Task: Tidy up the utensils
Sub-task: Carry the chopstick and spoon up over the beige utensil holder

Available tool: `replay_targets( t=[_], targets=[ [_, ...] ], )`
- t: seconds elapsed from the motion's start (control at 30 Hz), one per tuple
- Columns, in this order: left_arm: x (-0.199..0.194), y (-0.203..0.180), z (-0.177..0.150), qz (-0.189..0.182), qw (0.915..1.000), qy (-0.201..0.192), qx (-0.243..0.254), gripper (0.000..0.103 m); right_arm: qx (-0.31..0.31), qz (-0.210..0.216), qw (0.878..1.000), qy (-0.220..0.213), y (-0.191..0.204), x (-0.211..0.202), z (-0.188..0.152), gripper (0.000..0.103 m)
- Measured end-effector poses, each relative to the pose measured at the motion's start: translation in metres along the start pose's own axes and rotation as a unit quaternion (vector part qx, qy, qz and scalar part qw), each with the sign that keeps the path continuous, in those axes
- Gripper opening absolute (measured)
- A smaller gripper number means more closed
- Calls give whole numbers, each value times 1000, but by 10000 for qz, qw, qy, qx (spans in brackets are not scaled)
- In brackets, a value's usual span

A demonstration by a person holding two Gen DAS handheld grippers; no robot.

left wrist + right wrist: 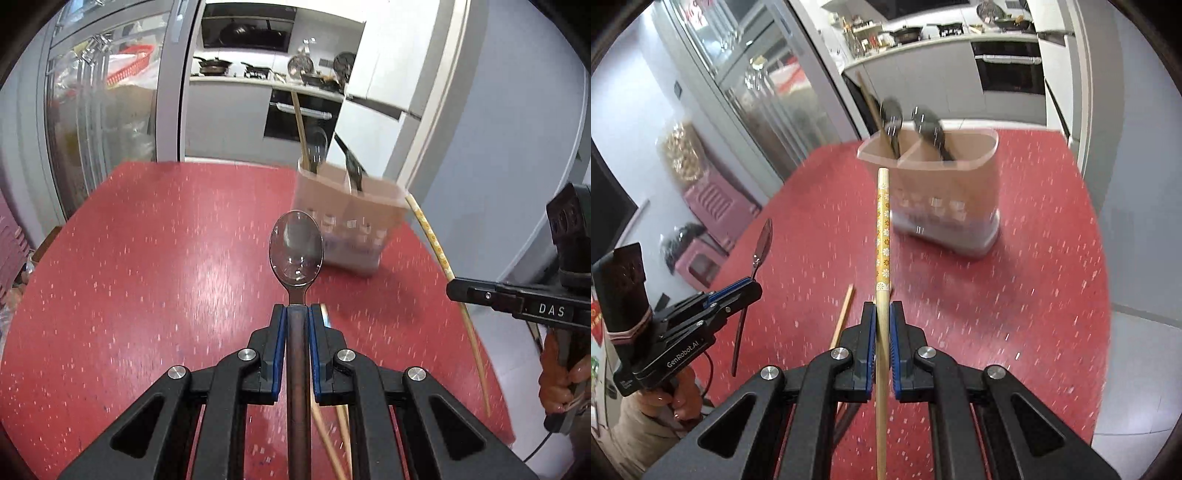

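Note:
My left gripper (296, 308) is shut on a metal spoon (295, 251) with a brown handle, bowl pointing forward, held above the red table. It also shows in the right wrist view (748, 288). My right gripper (882, 306) is shut on a bamboo chopstick (882, 229) with a flower pattern, held above the table and pointing toward the pink utensil holder (945, 192). That chopstick shows at the right of the left wrist view (436, 251). The holder (351, 218) has two compartments with dark spoons and a chopstick standing in them.
Another chopstick (842, 317) lies on the red table (1015, 295) under my right gripper. More chopsticks (325, 435) lie below my left gripper. The table's right edge drops to a pale floor (1137, 387). Glass cabinet doors and a kitchen lie beyond.

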State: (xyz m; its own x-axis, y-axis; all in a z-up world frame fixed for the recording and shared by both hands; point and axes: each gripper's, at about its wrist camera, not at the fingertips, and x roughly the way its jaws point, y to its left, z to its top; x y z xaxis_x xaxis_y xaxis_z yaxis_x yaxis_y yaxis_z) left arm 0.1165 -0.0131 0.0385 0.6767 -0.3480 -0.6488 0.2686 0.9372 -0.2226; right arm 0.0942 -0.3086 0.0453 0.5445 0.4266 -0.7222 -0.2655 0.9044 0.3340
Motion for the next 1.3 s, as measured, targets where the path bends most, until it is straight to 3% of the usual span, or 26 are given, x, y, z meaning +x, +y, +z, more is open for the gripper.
replay_targets(
  t=[0.37, 0.53, 0.7, 1.0, 1.3],
  targets=[
    [15, -9, 98, -22, 9966, -800, -185, 37, 40, -59, 9970, -766, -16, -14, 84, 8],
    [38, -19, 145, -49, 9932, -1146, -175, 37, -47, -21, 9941, -1088, -20, -12, 125, 8],
    [71, -21, 171, 21, 9901, -1375, -265, 37, 39, 20, 9895, -1441, -27, -1, 156, 8],
    [116, -23, 188, 122, 9839, -1735, -407, 37, -53, -332, 9764, -2133, -36, 30, 187, 8],
    [139, -29, 168, 342, 9788, -2011, -188, 37, -570, -731, 9616, -2583, -33, 62, 178, 8]
  ],
)
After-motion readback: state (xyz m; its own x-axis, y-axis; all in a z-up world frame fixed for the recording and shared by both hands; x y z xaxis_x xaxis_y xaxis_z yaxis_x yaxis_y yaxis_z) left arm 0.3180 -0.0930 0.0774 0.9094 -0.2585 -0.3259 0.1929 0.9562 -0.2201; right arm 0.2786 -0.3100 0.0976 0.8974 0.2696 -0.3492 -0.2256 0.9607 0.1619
